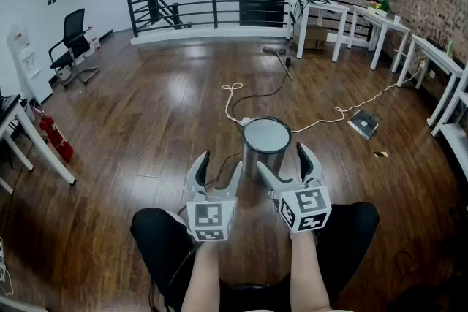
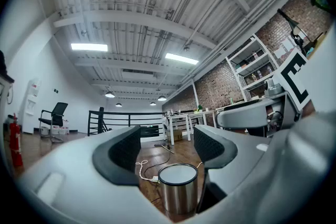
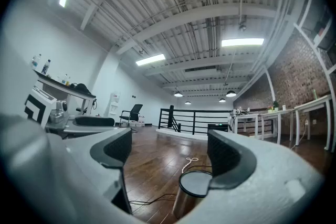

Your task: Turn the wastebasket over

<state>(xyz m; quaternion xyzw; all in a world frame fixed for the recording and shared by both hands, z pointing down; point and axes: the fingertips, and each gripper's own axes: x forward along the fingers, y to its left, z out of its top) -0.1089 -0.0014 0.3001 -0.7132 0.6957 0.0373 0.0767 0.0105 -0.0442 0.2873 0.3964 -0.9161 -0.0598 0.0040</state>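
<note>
Left gripper (image 1: pixel 217 166) and right gripper (image 1: pixel 284 165) side by side, jaws wide apart, empty

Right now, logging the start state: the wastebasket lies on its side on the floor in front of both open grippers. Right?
Not quite. The wastebasket stands on end, not on its side, as the head view shows. The rest holds: it is on the floor in front of the open left gripper and right gripper.

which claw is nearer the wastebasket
The right claw: in the head view its inner jaw overlaps the foot of the wastebasket, while the left claw stands clear to the side.
</note>
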